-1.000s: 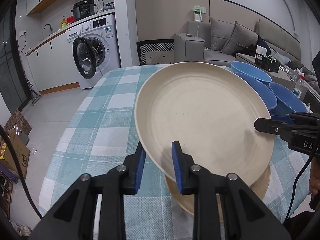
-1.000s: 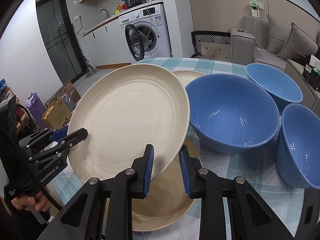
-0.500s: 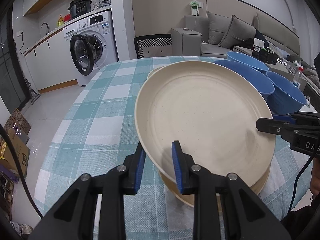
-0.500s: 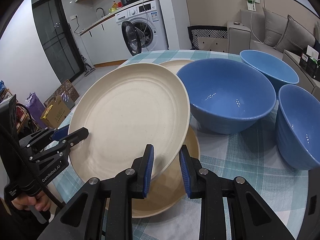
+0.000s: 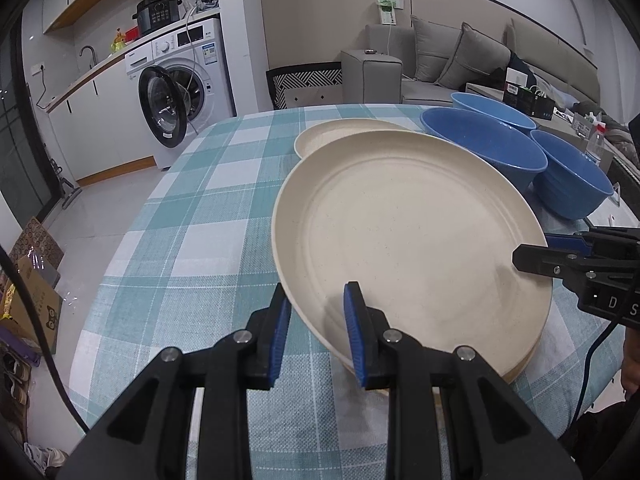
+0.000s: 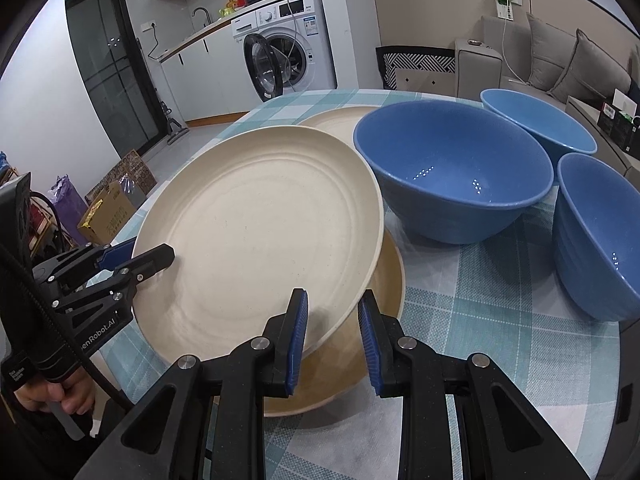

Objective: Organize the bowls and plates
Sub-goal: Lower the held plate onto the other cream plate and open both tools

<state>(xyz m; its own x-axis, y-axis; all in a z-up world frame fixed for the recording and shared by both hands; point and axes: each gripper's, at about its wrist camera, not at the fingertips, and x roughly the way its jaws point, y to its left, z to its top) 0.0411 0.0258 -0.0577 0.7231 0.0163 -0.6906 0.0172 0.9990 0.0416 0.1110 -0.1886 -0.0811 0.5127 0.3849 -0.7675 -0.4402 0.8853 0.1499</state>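
Gripping the cream plate at two places on its rim keeps it level enough to set down squarely, and the left wrist view shows why that matters: the plate sits just over a second plate, whose edge peeks out beneath it at the near right, so the aim looks to be a neat stack on the checked tablecloth. The left gripper has its jaws nearly together, pinching the near rim of the upper plate between the blue pads. Across the plate the right gripper bites the opposite rim. A third plate lies farther back, apart from the pair, and three blue bowls sit beyond on the right — the large bowl nearest the plates.

From the right wrist view, the right gripper is likewise narrowed onto the upper plate, its pads clamped on the rim. The plate underneath shows as a darker tan crescent directly below, with the held plate tilted slightly and offset to the left — not yet seated, by my reading. The left gripper holds the far rim, a hand on its handle. The large bowl stands just right of the plates, two smaller bowls behind and beside it.
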